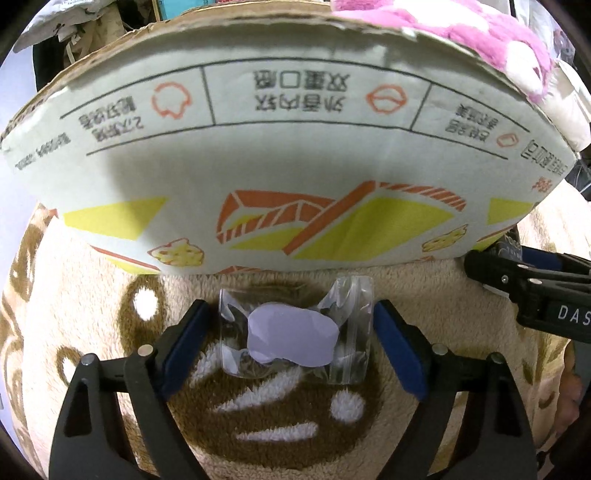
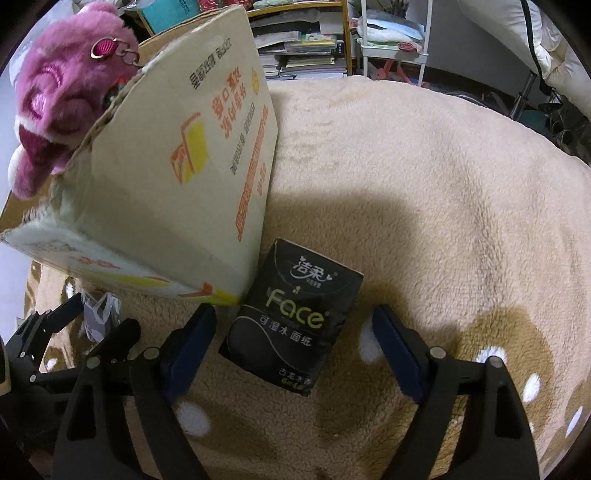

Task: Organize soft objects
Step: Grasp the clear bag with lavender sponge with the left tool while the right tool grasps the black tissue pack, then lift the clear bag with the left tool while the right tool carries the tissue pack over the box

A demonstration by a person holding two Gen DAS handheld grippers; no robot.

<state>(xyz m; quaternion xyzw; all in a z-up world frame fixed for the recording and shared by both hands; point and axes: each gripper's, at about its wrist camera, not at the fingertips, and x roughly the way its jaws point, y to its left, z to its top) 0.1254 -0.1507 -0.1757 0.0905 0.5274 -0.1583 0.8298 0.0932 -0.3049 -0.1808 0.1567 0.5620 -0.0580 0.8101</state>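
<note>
A clear zip bag with a pale lavender soft piece inside (image 1: 293,336) lies on the fleece blanket (image 1: 92,314) just in front of the cardboard box (image 1: 288,147). My left gripper (image 1: 293,343) is open, its blue pads either side of the bag. A black tissue pack marked "Face" (image 2: 291,317) lies on the blanket beside the box's corner (image 2: 177,177). My right gripper (image 2: 295,347) is open around the pack. A pink plush toy (image 2: 62,88) sits in the box top; it also shows in the left wrist view (image 1: 461,33).
The right gripper's body (image 1: 535,288) shows at the right of the left wrist view; the left gripper (image 2: 66,339) and the bag (image 2: 99,314) show at the lower left of the right wrist view. Shelves with books (image 2: 306,48) and a white rack (image 2: 391,40) stand behind.
</note>
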